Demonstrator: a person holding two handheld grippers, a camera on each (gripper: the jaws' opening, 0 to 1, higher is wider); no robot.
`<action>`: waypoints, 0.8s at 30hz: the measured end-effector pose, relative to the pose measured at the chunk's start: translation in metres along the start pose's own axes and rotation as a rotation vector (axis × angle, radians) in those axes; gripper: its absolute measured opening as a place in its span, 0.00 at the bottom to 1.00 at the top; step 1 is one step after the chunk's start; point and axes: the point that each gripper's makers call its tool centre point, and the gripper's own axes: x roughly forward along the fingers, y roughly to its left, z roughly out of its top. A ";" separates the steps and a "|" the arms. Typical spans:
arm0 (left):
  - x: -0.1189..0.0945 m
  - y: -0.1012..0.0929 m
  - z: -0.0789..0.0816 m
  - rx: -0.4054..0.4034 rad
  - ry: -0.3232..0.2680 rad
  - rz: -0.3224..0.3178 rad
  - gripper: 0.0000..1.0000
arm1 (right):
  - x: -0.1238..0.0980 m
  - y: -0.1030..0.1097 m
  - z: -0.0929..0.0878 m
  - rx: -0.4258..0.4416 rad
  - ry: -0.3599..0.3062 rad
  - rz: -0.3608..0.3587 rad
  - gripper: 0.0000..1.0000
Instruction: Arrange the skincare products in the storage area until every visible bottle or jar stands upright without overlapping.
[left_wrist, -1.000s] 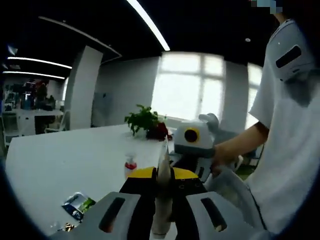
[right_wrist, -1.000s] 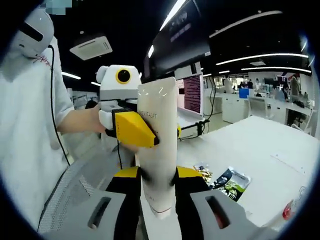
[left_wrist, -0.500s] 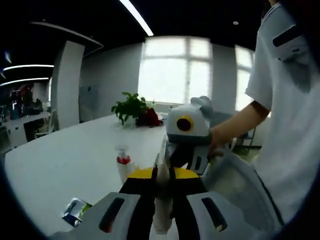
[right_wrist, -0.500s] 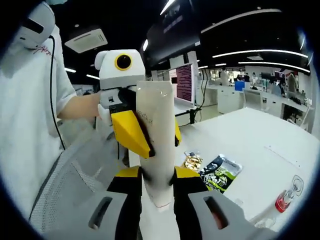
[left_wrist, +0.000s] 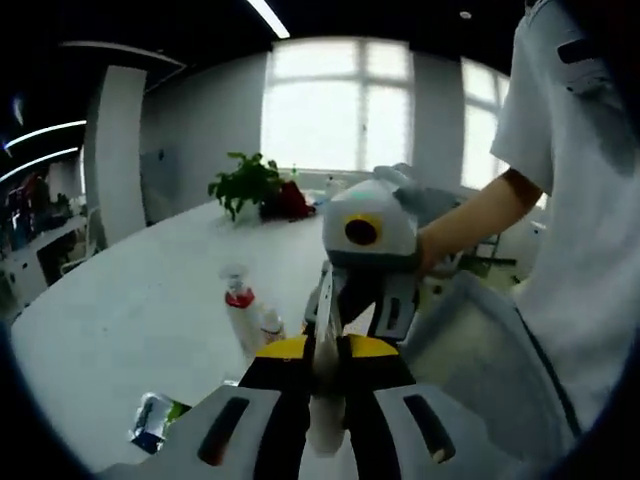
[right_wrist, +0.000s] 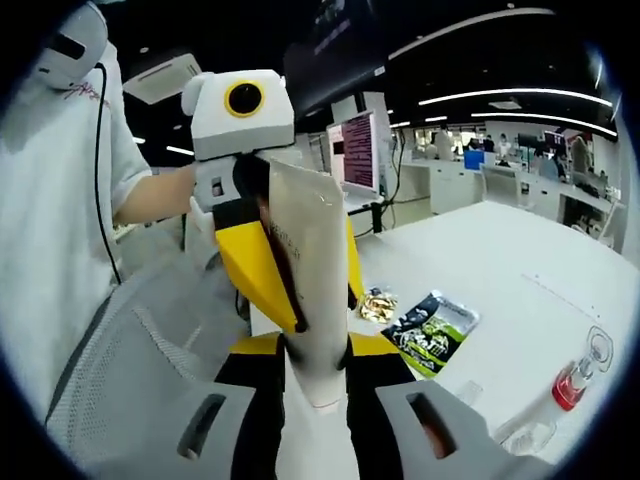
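A white skincare tube (right_wrist: 315, 270) is held upright in the air between both grippers. My right gripper (right_wrist: 315, 350) is shut on its lower part. My left gripper (right_wrist: 326, 310) comes in from the left, its yellow jaws clamped on the tube's upper part. In the left gripper view the tube (left_wrist: 323, 310) shows edge-on, pinched in my left gripper (left_wrist: 322, 350), with the right gripper (left_wrist: 360, 315) just behind it in a person's hand (left_wrist: 440, 245). A small red-capped bottle (left_wrist: 238, 305) and a smaller white bottle (left_wrist: 268, 325) stand on the white table (left_wrist: 120, 320).
Sachets (right_wrist: 430, 330) and a gold packet (right_wrist: 378, 305) lie on the table, and a red-capped bottle (right_wrist: 575, 380) lies near its right edge. A sachet (left_wrist: 150, 425) lies at the lower left. A potted plant (left_wrist: 250, 185) stands far back. A mesh chair (right_wrist: 130, 360) is beside the person.
Both views have tilted down toward the table while the two grippers kept hold of the tube. Each gripper now looms larger and higher in the other's view.
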 end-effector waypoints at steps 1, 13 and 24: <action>0.002 0.001 -0.001 0.006 0.011 -0.002 0.08 | 0.000 -0.001 -0.001 0.000 0.004 0.000 0.22; 0.023 0.005 -0.012 0.087 0.104 -0.035 0.08 | -0.005 -0.015 -0.018 0.018 0.026 -0.026 0.22; 0.036 0.017 -0.012 0.106 0.108 -0.043 0.07 | -0.011 -0.033 -0.025 0.061 -0.013 -0.106 0.24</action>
